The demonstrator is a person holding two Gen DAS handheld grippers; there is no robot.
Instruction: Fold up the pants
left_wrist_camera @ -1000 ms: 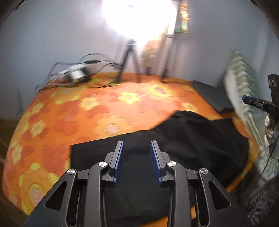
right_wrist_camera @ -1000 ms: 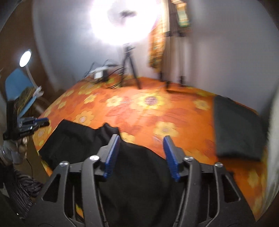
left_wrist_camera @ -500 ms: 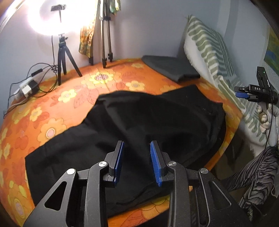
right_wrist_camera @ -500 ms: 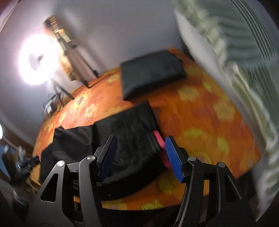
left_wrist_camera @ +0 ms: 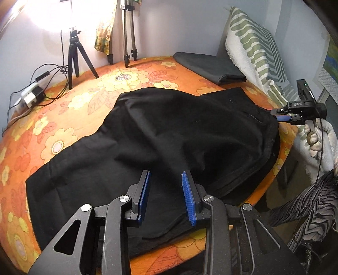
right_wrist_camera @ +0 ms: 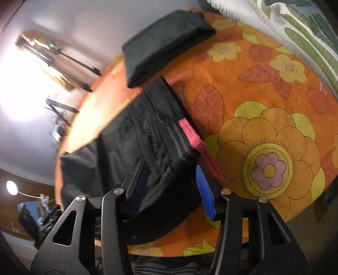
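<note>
Pale wall (left_wrist_camera: 179, 31); bright lamp (left_wrist_camera: 52, 14) on black tripod (left_wrist_camera: 74, 52). Bed under orange floral cover (left_wrist_camera: 126, 80). Green-striped white throw (left_wrist_camera: 253, 48) against right wall.

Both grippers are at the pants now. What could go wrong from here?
1. The right gripper, whose jaws have just been closing, straddles the waistband corner of the pants with the pink drawstring right beside it; it might catch the string instead of the fabric.
2. The pants lie bunched and several layers thick at the bed's near edge; the open left gripper may pinch only the top layer, or a pull could slide them off.
</note>
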